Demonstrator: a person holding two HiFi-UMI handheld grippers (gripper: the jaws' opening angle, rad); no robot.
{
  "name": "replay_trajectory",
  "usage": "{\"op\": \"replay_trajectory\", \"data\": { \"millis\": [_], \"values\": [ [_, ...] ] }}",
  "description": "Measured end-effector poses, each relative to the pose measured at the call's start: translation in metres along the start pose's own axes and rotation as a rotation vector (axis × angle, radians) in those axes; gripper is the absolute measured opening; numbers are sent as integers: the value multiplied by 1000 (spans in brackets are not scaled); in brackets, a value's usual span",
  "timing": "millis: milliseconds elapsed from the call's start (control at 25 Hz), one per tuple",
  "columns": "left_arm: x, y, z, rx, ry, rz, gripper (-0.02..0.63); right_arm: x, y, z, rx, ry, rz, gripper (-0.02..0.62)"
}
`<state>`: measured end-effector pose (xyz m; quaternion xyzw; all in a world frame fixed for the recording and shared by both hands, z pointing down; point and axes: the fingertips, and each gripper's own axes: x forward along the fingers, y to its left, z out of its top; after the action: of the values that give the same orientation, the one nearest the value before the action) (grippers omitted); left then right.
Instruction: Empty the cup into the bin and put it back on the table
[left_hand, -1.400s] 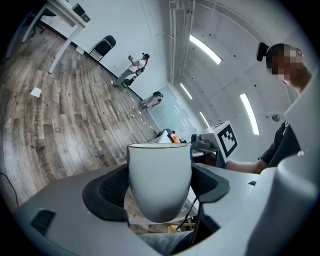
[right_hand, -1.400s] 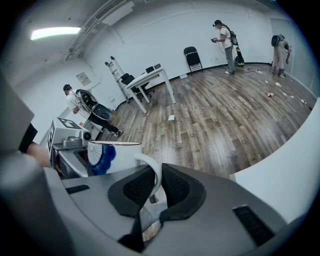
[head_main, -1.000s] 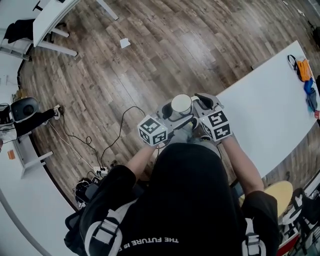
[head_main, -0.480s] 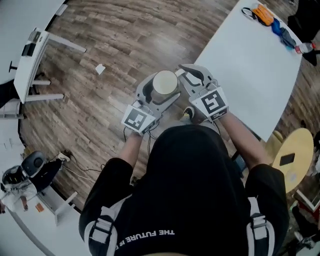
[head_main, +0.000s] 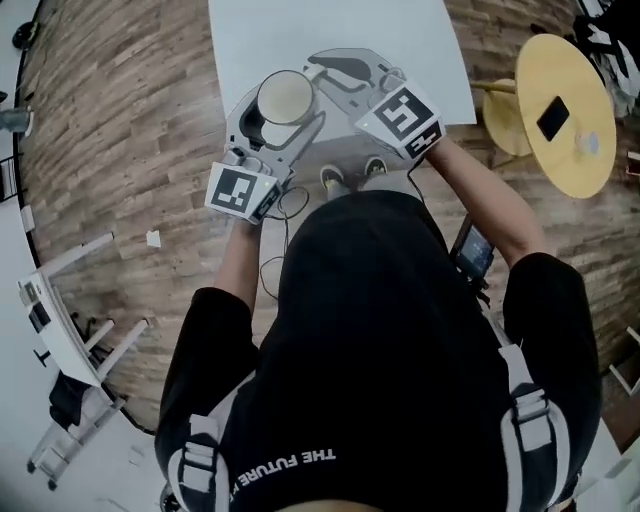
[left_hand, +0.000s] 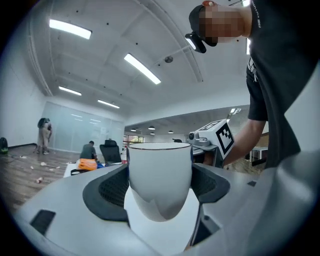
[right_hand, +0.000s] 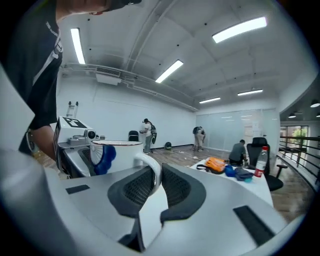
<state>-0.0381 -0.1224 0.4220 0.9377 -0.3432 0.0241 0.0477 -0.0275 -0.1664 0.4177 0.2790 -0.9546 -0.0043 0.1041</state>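
Note:
A white cup (head_main: 285, 97) hangs upright over the near edge of the white table (head_main: 330, 30). My left gripper (head_main: 283, 112) is shut on the cup's body, with a black pad pressed to each side of the cup (left_hand: 160, 172). My right gripper (head_main: 320, 75) comes in from the right and is shut on the cup's handle (right_hand: 151, 172). In the right gripper view the cup (right_hand: 117, 152) shows a blue patch on its side. From above, the inside of the cup looks pale and I see nothing in it. No bin is in view.
A round yellow stool (head_main: 565, 100) with a dark phone (head_main: 553, 118) on it stands right of the table. An orange bag (right_hand: 217, 164) and a bottle (right_hand: 260, 162) lie at the table's far end. Wood floor lies left, with a white desk frame (head_main: 60, 330). Several people stand far off.
The view has swung round, so the table went from the right side to straight ahead. Both grippers carried the cup up the picture to the table's near edge, still gripping it.

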Motion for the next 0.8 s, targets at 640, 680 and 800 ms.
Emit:
{"op": "replay_trajectory", "data": {
  "millis": [640, 680, 800],
  "values": [
    [187, -8, -72, 83, 219, -261, 371, -58, -165, -112, 124, 152, -275, 49],
    [192, 1, -85, 83, 239, -266, 371, -49, -170, -125, 135, 163, -270, 49],
    [204, 18, -117, 81, 283, -279, 371, -32, -181, -156, 141, 198, -267, 49]
  ]
}}
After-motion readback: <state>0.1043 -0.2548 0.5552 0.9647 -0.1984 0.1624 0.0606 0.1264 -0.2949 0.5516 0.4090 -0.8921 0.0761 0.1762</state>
